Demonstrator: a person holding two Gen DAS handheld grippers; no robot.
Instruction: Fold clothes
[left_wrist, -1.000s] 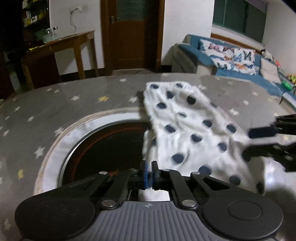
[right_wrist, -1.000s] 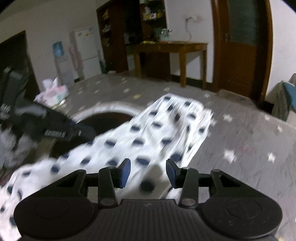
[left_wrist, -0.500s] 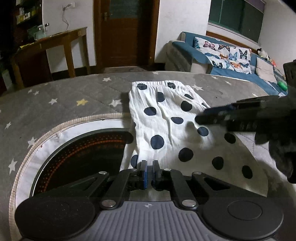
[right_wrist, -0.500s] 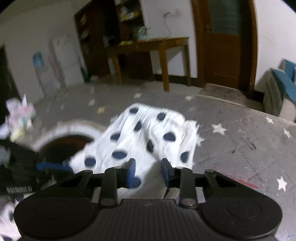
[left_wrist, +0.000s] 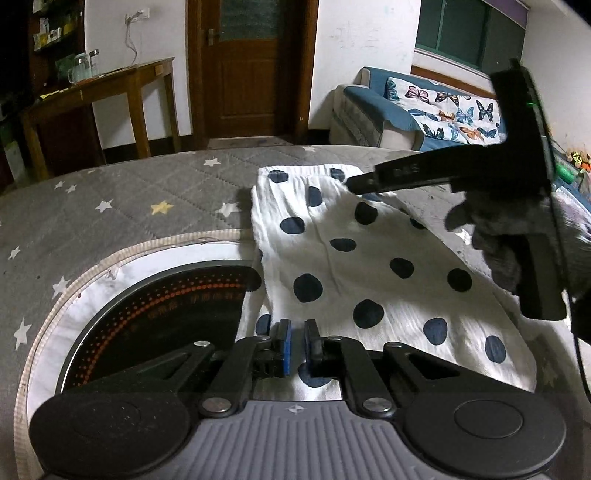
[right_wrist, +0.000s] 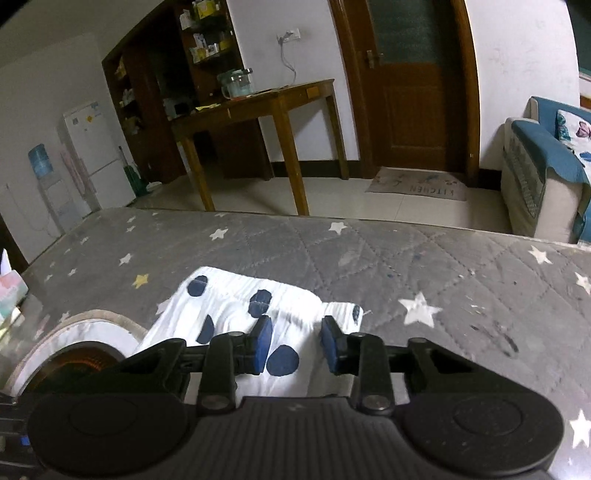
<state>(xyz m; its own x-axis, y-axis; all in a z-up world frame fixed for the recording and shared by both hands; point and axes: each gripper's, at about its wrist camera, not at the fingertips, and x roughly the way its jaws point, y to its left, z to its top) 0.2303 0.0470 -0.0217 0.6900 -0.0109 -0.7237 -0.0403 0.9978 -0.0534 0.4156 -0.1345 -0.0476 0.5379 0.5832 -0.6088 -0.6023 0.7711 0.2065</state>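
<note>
A white garment with dark blue dots (left_wrist: 369, 266) lies flat on the grey star-patterned cover (left_wrist: 129, 199). Its near edge runs under my left gripper (left_wrist: 297, 347), whose blue pads stand almost together and pinch that edge. My right gripper (right_wrist: 295, 345) is over the garment's far end (right_wrist: 236, 299). Its jaws are closing, with a low ridge of cloth between the pads and a gap still on both sides. Seen from the left wrist, the right gripper (left_wrist: 369, 181) reaches in from the right, held by a gloved hand (left_wrist: 491, 229).
A round dark hob with a white ring (left_wrist: 155, 295) is set into the cover, left of the garment. A tissue pack (right_wrist: 11, 291) sits at the far left. Beyond the surface stand a wooden table (right_wrist: 258, 99), a door (left_wrist: 240, 74) and a blue sofa (left_wrist: 424, 107).
The garment has come down from a raised, moving drape to lie flat. My right gripper swept across to its far end and narrowed its jaws. The left gripper barely moved.
</note>
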